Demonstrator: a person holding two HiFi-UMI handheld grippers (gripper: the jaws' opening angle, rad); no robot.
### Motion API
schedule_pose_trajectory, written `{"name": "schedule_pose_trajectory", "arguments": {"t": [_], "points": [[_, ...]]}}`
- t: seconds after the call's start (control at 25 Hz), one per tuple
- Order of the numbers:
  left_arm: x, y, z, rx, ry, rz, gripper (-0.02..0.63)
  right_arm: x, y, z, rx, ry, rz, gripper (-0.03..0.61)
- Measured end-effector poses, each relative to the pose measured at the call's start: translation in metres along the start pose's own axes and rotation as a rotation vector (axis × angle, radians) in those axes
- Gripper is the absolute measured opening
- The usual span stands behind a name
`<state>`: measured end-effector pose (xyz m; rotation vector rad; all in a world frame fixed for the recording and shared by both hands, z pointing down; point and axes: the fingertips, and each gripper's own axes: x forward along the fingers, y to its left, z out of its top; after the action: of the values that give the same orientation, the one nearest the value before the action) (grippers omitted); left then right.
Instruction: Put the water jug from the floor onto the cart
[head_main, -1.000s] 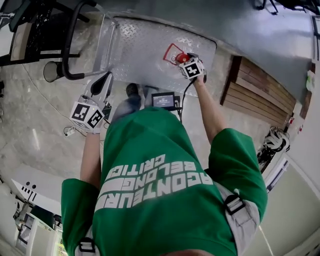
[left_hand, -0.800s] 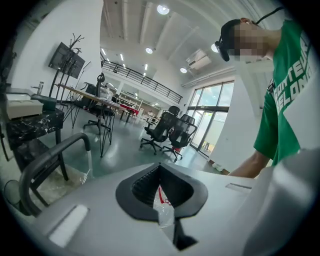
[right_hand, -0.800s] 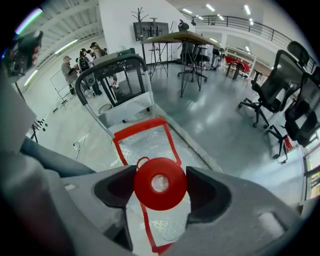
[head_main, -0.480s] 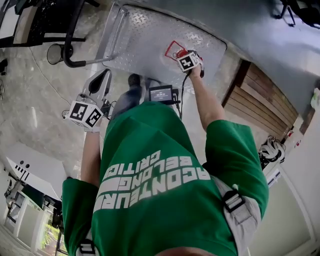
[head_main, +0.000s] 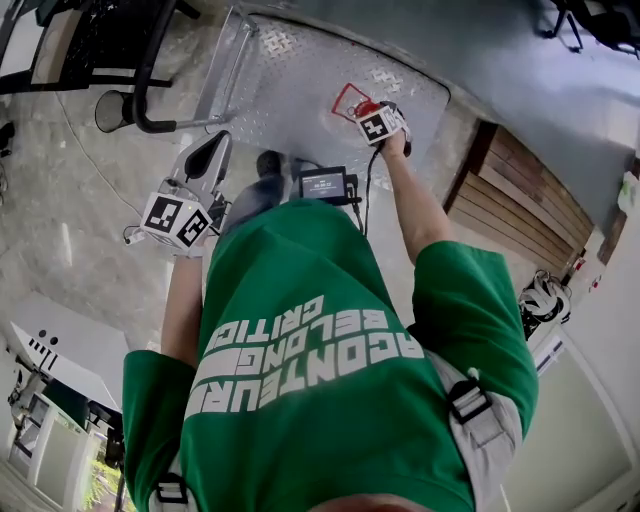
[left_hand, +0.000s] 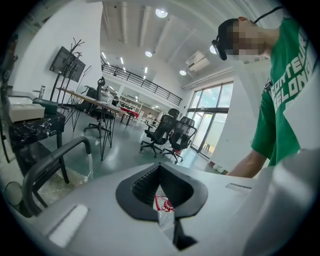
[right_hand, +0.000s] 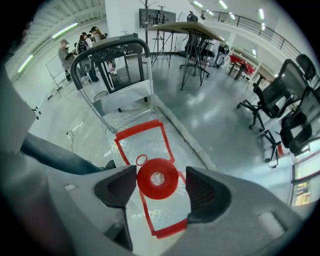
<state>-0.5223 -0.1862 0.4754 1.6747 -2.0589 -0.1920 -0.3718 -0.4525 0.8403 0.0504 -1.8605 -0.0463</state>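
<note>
On the cart the water jug sits with its red cap between the parted fingers of the right gripper. Off to the side, the left gripper has its fingers pinched on a clear plastic scrap.

1. The cart deck lies bare on every side of the water jug.
2. The handle closes one end edge of the cart.
3. The red cap leaves narrow gaps to the jaws of the right hand-held gripper.
</note>
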Motion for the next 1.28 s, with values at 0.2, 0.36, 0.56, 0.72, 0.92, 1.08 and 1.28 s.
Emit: {"name": "schedule_pose_trajectory", "arguments": {"t": [0.2,0.36,0.56,0.72,0.92,1.08,1.28], "points": [[-0.003,0.001,0.009,0.024,-0.036,-0.078,0.014,-0.073,-0.019,0.017,0.067,-0.147,-0.115,0.285],[-0.012,-0.008,0.012,0.033,-0.053,-0.163,0.014,-0.156,-0.018,0.015,0.154,-0.295,-0.236,0.121],[-0.015,-0.021,0.015,0.05,-0.062,-0.287,0.014,-0.25,-0.003,-0.003,0.255,-0.452,-0.364,-0.006],[-0.018,-0.035,0.011,0.058,-0.05,-0.378,0.014,-0.31,0.019,-0.026,0.298,-0.513,-0.453,-0.008],[-0.018,-0.062,0.005,0.079,-0.021,-0.463,0.014,-0.371,0.046,-0.058,0.326,-0.574,-0.518,-0.008],[-0.023,-0.089,0.004,0.113,-0.015,-0.502,0.014,-0.411,0.057,-0.079,0.348,-0.658,-0.532,-0.008],[-0.033,-0.129,-0.004,0.148,-0.008,-0.519,0.014,-0.443,0.071,-0.114,0.362,-0.739,-0.513,-0.008]]}}
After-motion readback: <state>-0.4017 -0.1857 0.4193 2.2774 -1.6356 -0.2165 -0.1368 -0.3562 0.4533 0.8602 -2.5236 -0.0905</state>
